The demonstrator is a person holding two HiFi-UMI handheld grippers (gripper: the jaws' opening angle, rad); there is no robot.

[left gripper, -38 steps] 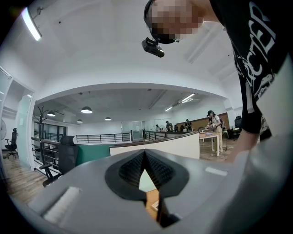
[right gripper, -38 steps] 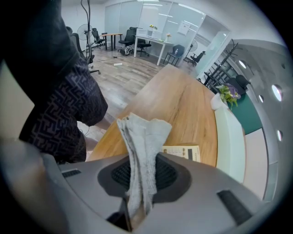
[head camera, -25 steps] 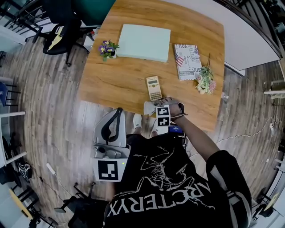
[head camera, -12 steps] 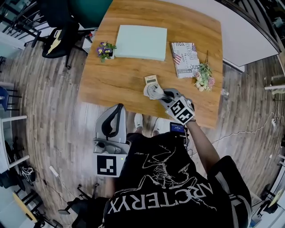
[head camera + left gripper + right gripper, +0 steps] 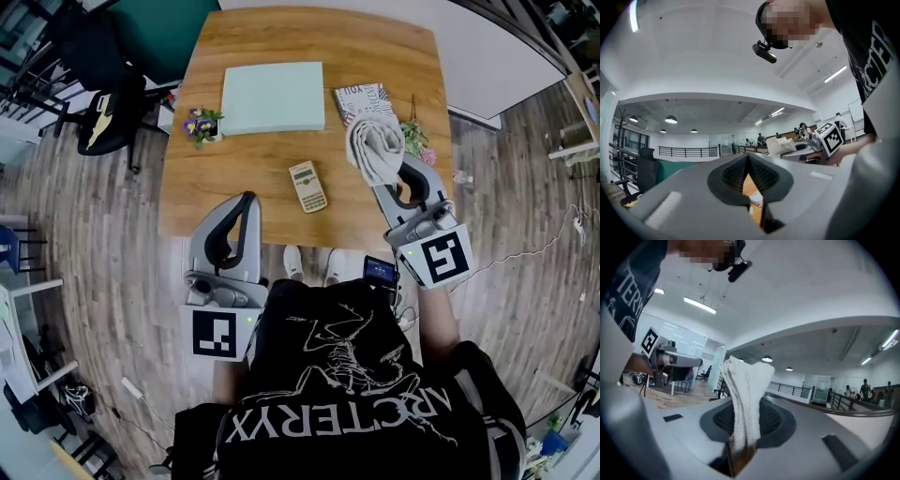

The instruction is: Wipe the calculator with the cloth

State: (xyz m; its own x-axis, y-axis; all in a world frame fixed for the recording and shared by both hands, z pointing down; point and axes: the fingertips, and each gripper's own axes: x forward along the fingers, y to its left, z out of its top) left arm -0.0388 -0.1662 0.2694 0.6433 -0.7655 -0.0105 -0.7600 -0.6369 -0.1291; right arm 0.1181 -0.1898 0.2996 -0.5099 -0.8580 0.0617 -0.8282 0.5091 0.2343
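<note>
In the head view, the calculator [image 5: 307,186] is seen lying at mid-frame on the wooden table [image 5: 281,155]. It is well apart from the cloth [image 5: 375,147], which is carried at the upper right by the right gripper [image 5: 392,176]. A small pot [image 5: 201,131] at the table's upper left is filled with purple flowers.

In the left gripper view, the left gripper [image 5: 749,161] is seen clenched on nothing.

In the right gripper view, the cloth is pinched firmly between the jaws. Since the calculator is not steadied, it may be dragged towards the table's near edge during wiping.

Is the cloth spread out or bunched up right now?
Bunched up: the cloth sits crumpled in the right gripper, whose jaws pinch it; it is off the calculator.
</note>
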